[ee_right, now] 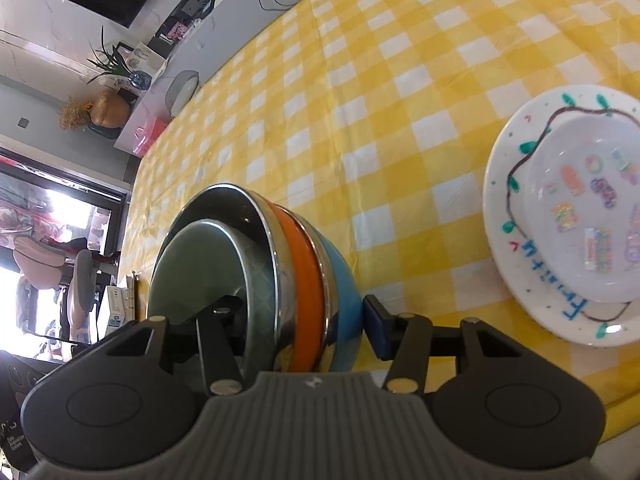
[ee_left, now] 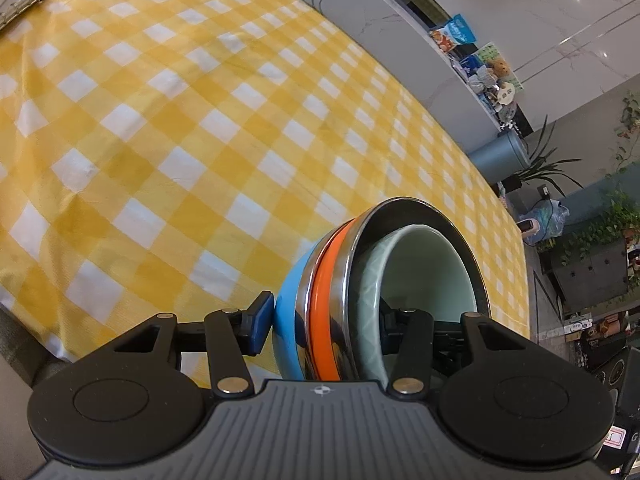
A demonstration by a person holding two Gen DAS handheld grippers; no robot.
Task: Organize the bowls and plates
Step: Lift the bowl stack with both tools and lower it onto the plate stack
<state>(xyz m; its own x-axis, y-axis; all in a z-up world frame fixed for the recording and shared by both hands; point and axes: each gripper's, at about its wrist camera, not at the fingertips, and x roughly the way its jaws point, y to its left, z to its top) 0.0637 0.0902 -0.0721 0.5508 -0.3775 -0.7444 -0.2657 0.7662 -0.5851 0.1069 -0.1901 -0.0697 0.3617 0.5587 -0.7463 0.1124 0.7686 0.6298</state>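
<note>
Left wrist: both the left gripper point(ee_left: 322, 326) and right gripper point(ee_right: 298, 320) pinch glossy round nested bowls point(ee_left: 360, 300).

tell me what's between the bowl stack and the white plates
Only bare yellow checked tablecloth lies between the bowl stack and the white plates, as the right wrist view shows.

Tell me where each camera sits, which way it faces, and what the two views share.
Left wrist: on the left gripper, looking along its jaws over the yellow checked tablecloth; jaws clamp the nested bowl stack.
Right wrist: on the right gripper, facing the same cloth and a decorated white plate holding a clear dish; jaws clamp the stack.
Shared: the bowl stack, gripped from opposite sides, with a pale green bowl innermost.
</note>
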